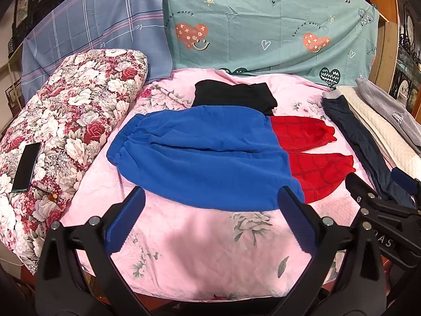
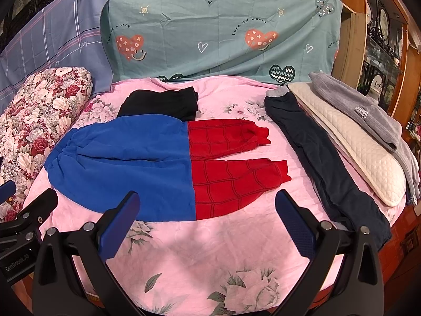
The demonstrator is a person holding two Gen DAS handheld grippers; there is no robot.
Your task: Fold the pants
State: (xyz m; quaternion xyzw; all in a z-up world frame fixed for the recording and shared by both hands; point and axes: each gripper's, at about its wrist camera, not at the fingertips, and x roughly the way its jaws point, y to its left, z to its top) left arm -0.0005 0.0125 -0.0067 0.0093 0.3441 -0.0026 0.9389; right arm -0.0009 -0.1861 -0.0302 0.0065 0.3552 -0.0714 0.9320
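Closest in, two grippers, one per hand: the left gripper (image 1: 210,221) and the right gripper (image 2: 208,223) both hang just above the near edge of the pink floral sheet (image 2: 200,263) with their blue-padded fingers spread wide, gripping nothing at all. Just past the fingertips is the one pair of blue and red pants (image 2: 163,168), lying flat across the middle of the sheet, blue waist end to the left and two red web-pattern legs pointing right, slightly apart from each other. Right behind the pants, touching the blue part, sits one folded black garment (image 2: 163,102). Off to the right there's a row of three more pieces side by side: a long dark navy garment (image 2: 315,163), a cream quilted piece (image 2: 352,142) and a grey garment (image 2: 368,110) lying on top of the cream one. On the left there's one rolled flowery quilt (image 1: 65,121) with one black phone (image 1: 26,167) resting on it. Farthest back, two draped sheets: a teal heart-print sheet (image 2: 210,26) and a blue plaid sheet (image 1: 100,21).
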